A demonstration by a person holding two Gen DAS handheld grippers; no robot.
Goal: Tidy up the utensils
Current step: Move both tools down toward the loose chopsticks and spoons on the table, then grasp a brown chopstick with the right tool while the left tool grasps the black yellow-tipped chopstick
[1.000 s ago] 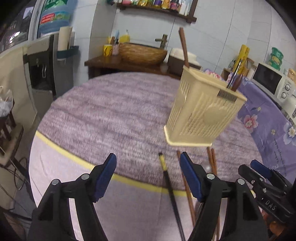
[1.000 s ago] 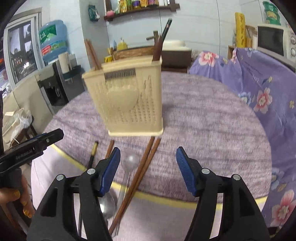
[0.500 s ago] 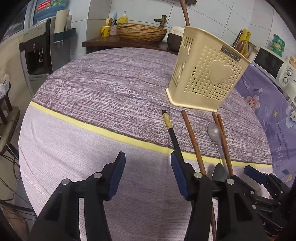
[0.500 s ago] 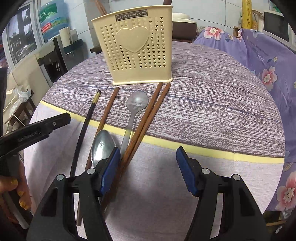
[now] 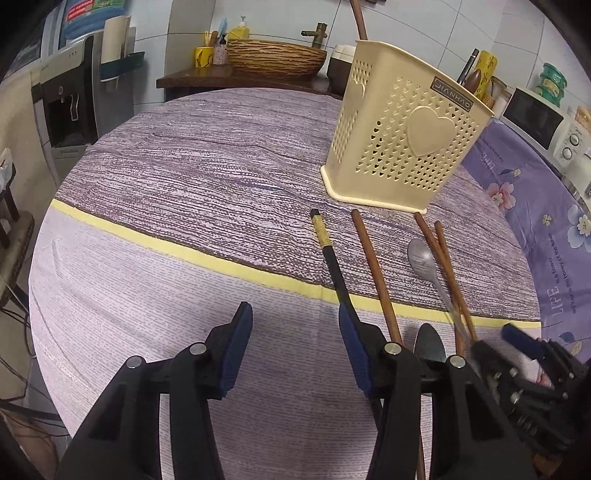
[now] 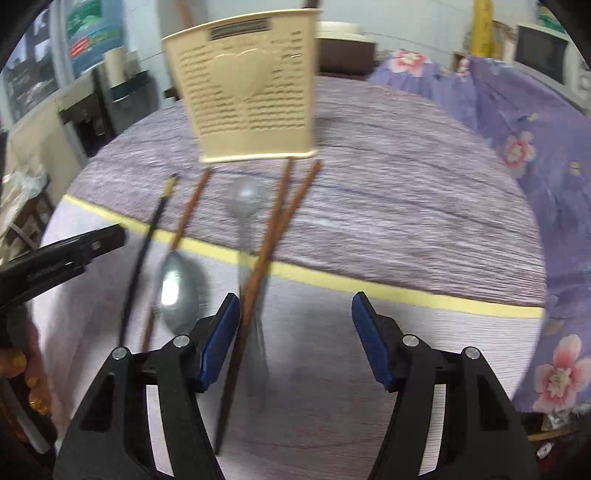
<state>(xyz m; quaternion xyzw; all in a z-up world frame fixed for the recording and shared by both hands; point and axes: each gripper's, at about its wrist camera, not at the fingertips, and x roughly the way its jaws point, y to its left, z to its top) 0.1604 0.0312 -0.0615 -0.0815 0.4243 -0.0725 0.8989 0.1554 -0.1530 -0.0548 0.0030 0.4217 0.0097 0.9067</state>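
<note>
Where left view sharp, holder point(image 6: 243, 88) blurred.

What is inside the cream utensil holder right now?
Above the rim of the cream utensil holder, a brown chopstick shows at the back corner, and dark handle tips at the other end. The perforated walls hide their lower parts and anything shorter inside.

A utensil holder point(image 5: 402, 140) is stood on the round table point(image 5: 184, 206), toward its far right; chopsticks point(image 5: 373, 273) and two spoons point(image 5: 423, 258) are laid side by side on the cloth just before it. A microwave point(image 5: 543, 125) is placed beyond the table to the right; a woven basket point(image 5: 275, 57) is set on a shelf behind.
</note>
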